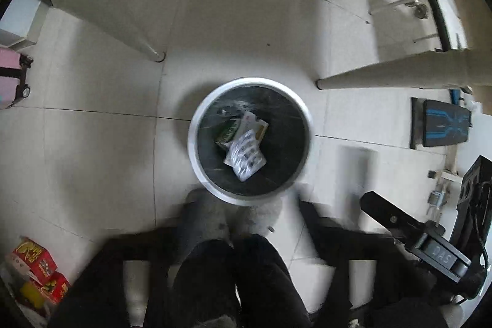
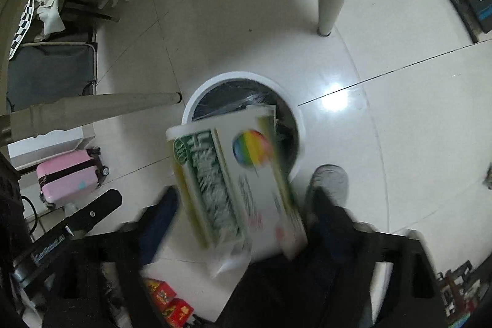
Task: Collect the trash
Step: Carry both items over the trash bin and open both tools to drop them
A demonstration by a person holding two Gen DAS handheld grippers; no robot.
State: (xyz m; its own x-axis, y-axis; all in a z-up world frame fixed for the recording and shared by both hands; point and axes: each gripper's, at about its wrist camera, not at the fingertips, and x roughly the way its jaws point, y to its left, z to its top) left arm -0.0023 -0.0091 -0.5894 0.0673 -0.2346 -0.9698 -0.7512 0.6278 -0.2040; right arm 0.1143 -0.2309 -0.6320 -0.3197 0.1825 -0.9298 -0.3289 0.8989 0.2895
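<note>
White-rimmed trash bin (image 1: 250, 139) sits on the floor by the person's feet as drop target, wrappers already inside; the green-white box (image 2: 236, 183) is blurred above it, apparently between wide-apart right jaws, released or gripped unclear; left jaws spread, empty.

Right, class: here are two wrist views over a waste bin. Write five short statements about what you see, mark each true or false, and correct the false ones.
1. The bin has a white rim and a black liner. True.
2. The bin holds nothing. False: a blister pack and a green and white carton lie inside.
3. A white box with a rainbow circle shows above the bin in the right wrist view. True.
4. The pink suitcase lies inside the bin. False: it stands on the floor, apart from it.
5. The floor is carpeted. False: it is pale tile.
</note>
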